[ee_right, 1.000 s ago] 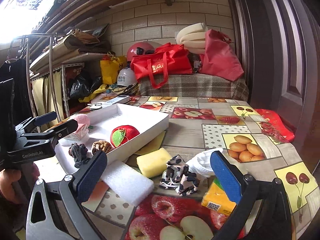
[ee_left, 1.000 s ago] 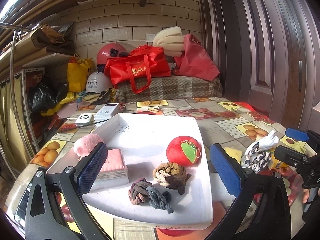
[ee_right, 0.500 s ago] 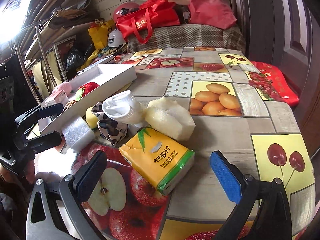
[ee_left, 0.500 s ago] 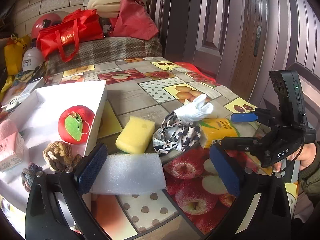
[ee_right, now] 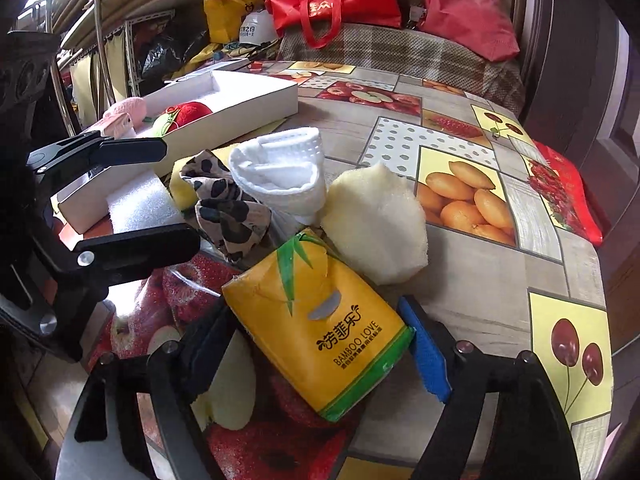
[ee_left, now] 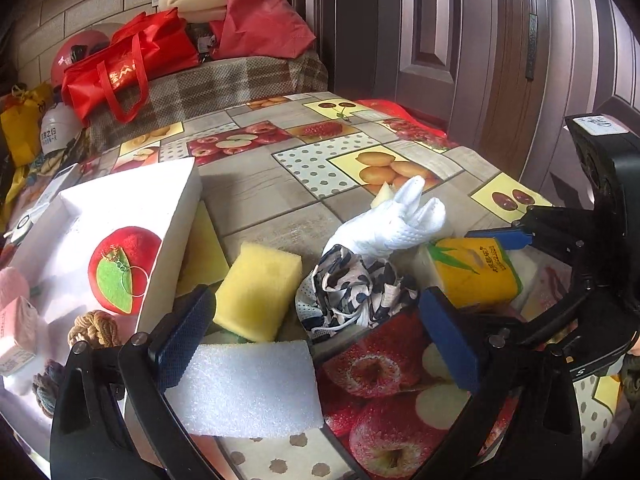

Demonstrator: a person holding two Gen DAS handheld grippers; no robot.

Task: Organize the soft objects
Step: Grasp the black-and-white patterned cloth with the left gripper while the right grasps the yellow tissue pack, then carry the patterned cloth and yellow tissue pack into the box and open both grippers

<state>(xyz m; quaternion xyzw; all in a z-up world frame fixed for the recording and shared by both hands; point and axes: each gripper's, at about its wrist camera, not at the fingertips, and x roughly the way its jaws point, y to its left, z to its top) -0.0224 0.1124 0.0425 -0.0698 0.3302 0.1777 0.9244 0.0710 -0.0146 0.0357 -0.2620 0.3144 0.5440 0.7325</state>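
Observation:
A yellow tissue pack (ee_right: 320, 320) lies on the fruit-print table between the jaws of my right gripper (ee_right: 316, 340), which are closing around it; the pack looks unsqueezed. Beyond it sit a pale foam lump (ee_right: 376, 220), a white mesh glove (ee_left: 392, 224) and a leopard-print cloth (ee_left: 352, 292). My left gripper (ee_left: 316, 336) is open, low over a white foam block (ee_left: 248, 388) and a yellow sponge (ee_left: 256, 292). The white box (ee_left: 176, 216) at the left holds a red apple plush (ee_left: 120, 268), knotted ropes (ee_left: 92, 328) and a pink piece (ee_left: 16, 312).
A plaid-covered bench with red bags (ee_left: 132, 56) stands behind the table. A dark door (ee_left: 440, 40) closes the right side. A red packet (ee_right: 560, 192) lies at the table's right edge. Cluttered shelves (ee_right: 100, 32) stand at the far left.
My left gripper swung right, from over the white box to the loose items beside it. My right gripper dropped onto the tissue pack and its jaws narrowed around it.

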